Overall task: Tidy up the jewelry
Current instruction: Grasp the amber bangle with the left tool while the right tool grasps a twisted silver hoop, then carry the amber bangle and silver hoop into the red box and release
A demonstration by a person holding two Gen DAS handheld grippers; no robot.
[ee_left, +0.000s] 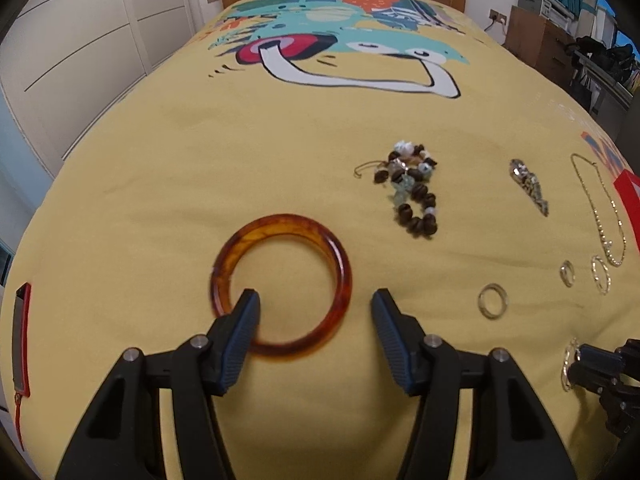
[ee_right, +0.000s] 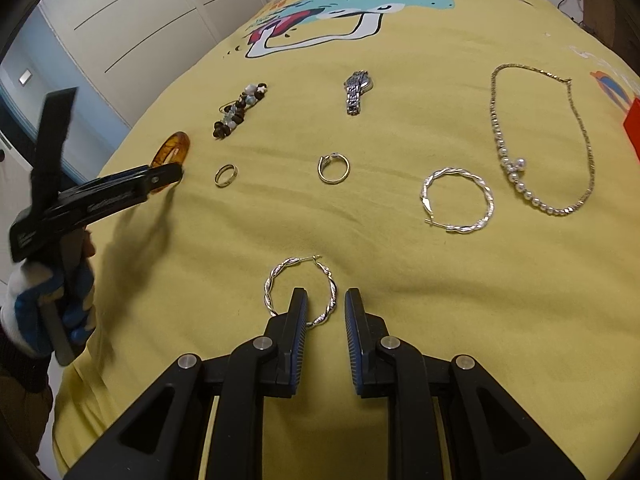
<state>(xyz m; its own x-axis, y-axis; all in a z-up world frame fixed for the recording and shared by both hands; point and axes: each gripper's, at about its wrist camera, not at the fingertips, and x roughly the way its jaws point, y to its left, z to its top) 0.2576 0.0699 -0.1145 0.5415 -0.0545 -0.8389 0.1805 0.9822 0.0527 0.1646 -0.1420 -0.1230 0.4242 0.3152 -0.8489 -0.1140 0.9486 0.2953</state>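
Now my left hand-held gripper (ee_left: 316, 304) stands half open over the amber, tortoiseshell-patterned rigid bangle (ee_left: 281, 285) lying flat on the yellow printed bedspread (ee_left: 160, 184); one finger dips inside the ring, the other sits outside it, nothing pinched yet. I judge the bangle stiff, light and glossy, so slippery: I would clamp across its near rim. My right hand-held gripper (ee_right: 326, 304) is narrow and straddles the near edge of a twisted silver hoop earring (ee_right: 300, 292), thin, springy wire, best pinched gently across the twist.
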